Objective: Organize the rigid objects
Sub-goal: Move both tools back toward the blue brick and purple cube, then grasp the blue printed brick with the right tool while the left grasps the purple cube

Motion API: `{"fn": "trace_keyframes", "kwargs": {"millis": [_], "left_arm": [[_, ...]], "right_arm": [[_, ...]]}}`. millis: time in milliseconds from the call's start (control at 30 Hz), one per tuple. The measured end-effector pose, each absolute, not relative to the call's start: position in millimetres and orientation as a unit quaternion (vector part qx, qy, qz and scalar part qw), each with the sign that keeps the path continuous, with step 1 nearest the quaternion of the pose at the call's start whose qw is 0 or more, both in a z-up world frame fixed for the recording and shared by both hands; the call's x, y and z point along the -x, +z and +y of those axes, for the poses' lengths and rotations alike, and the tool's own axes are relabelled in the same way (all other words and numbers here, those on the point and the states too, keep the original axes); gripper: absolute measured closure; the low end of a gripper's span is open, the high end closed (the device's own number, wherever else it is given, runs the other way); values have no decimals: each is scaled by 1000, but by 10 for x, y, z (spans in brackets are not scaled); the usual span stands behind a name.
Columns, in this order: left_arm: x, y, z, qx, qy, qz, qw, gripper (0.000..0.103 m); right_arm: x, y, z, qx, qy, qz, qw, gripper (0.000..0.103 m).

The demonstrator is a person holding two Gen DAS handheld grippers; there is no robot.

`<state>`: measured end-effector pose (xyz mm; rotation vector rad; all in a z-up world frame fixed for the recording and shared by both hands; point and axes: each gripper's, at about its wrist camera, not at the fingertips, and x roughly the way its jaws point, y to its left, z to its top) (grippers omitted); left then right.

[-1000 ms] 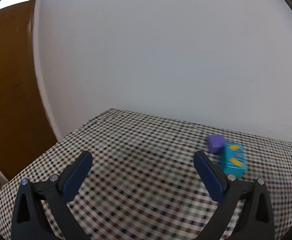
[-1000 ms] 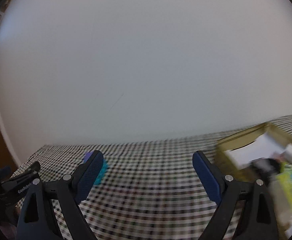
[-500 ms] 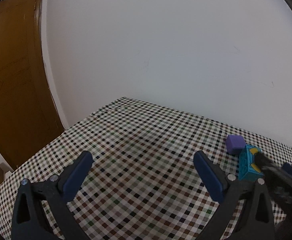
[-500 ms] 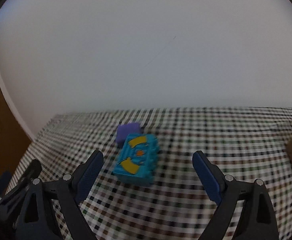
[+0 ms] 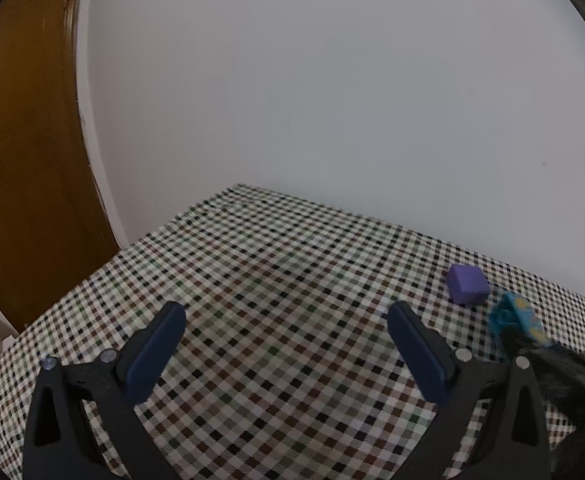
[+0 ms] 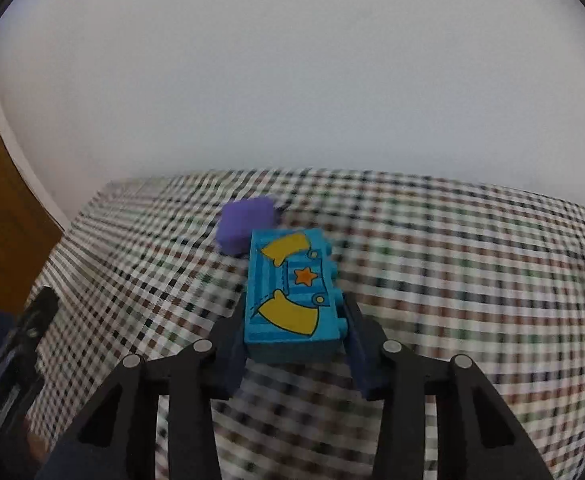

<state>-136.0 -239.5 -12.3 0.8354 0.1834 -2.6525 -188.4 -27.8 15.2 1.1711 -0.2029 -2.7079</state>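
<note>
Closing our right gripper (image 6: 292, 344) around the blue brick (image 6: 288, 292) to lift it; our left gripper (image 5: 284, 344) hangs open.

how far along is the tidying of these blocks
Nothing looks put away yet. In hand: the right gripper is closing its jaws around the blue brick on the checked tablecloth. Left: the purple cube sits untouched just behind it, and the left gripper is open and empty.
</note>
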Motion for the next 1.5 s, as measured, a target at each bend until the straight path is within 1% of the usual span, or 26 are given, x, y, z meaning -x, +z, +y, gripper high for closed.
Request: {"fn": "trace_keyframes", "kwargs": {"millis": [200,333,367,467,533,667,700,733,767,800,833,900,933,1067,1133,1333,1500], "left_arm": [[1468,-165,-2250,-305,-941,80,121,1],[1723,-178,-2013,-324,-938,96,72,1],[1809,-180,-1949,-329,-937,100,61,3],[2085,-222,-1771,-350,-930,109,35,18],[2226,-255,-1594,-366,-924,110,16,20],[2482,-352,-1442,-394,-913,103,25,20],[2525,-376,-1412,-397,-912,100,26,24],[2573,-402,-1375,-401,-911,92,29,26],[2643,-459,-1328,-419,-904,77,36,33],[2677,-486,-1301,-431,-899,67,42,37],[2681,-493,-1267,-429,-900,60,44,39],[2680,-497,-1214,-431,-900,41,45,58],[2666,-490,-1218,-429,-901,41,42,65],[2599,-473,-1316,-421,-904,71,32,65],[2516,-437,-1344,-409,-908,76,43,65],[2061,-312,-1133,-372,-926,36,59,65],[1670,-295,-964,-356,-933,16,53,65]], "right_arm": [[1576,377,269,-315,-948,-37,23,58],[1597,379,398,-297,-954,-51,0,58],[1603,379,403,-293,-955,-53,-3,58],[1615,373,459,-291,-954,-68,-7,58],[1636,355,496,-297,-951,-80,-6,58],[1683,316,547,-310,-945,-102,-4,58],[1688,311,558,-312,-944,-105,-4,58],[1699,307,559,-314,-943,-107,-3,58],[1709,302,555,-317,-942,-108,-2,58],[1722,298,541,-318,-942,-108,-1,58],[1735,293,521,-319,-942,-107,1,58],[1743,294,496,-322,-941,-102,4,58],[1763,381,558,-322,-941,-101,5,58],[1736,422,574,-314,-944,-100,5,58],[1678,429,592,-309,-946,-98,4,58],[1518,499,671,-274,-957,-92,-17,58],[1268,491,755,-275,-956,-95,-26,58]]}}
